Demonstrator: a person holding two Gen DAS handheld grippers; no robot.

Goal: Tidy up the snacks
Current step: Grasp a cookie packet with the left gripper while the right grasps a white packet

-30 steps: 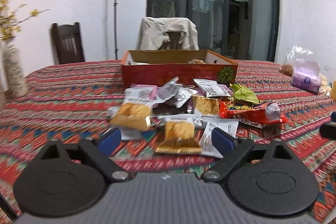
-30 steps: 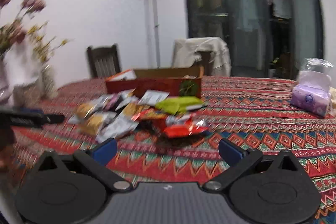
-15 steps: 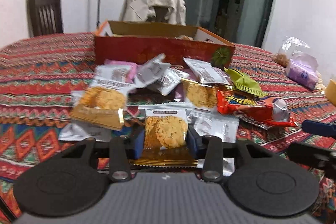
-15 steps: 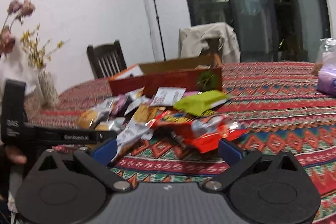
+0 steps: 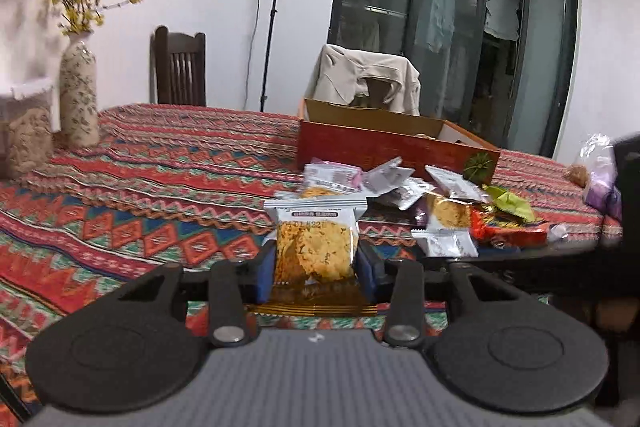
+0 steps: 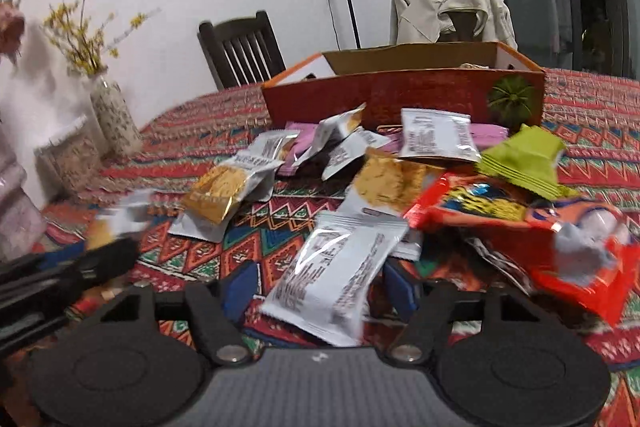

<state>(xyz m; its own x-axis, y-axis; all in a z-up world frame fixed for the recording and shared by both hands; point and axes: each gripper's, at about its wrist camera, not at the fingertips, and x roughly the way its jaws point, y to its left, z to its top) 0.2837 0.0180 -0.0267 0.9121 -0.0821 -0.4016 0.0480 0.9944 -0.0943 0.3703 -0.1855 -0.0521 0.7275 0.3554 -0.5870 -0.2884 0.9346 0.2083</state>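
Note:
My left gripper (image 5: pixel 316 273) is shut on a clear cookie packet (image 5: pixel 316 247) with a white top, held upright above the patterned cloth. Behind it lies the snack pile (image 5: pixel 436 211) in front of the open red cardboard box (image 5: pixel 396 147). In the right wrist view the left gripper (image 6: pixel 80 267) is a dark blur at the left. My right gripper (image 6: pixel 320 291) has its jaws closing around a silver-white packet (image 6: pixel 336 275) at the near edge of the pile. A gap still shows beside the left pad. A red-orange bag (image 6: pixel 560 239) and a green packet (image 6: pixel 524 159) lie to its right.
A speckled vase (image 5: pixel 78 95) with yellow flowers stands at the table's left. A dark wooden chair (image 5: pixel 180 67) and a chair draped with a beige jacket (image 5: pixel 368 75) stand behind the table. A purple tissue pack (image 5: pixel 600 187) sits far right.
The left gripper closed on the cookie packet and carried it up and left, away from the pile. The right gripper moved in to the pile and its jaws narrowed around the silver-white packet.

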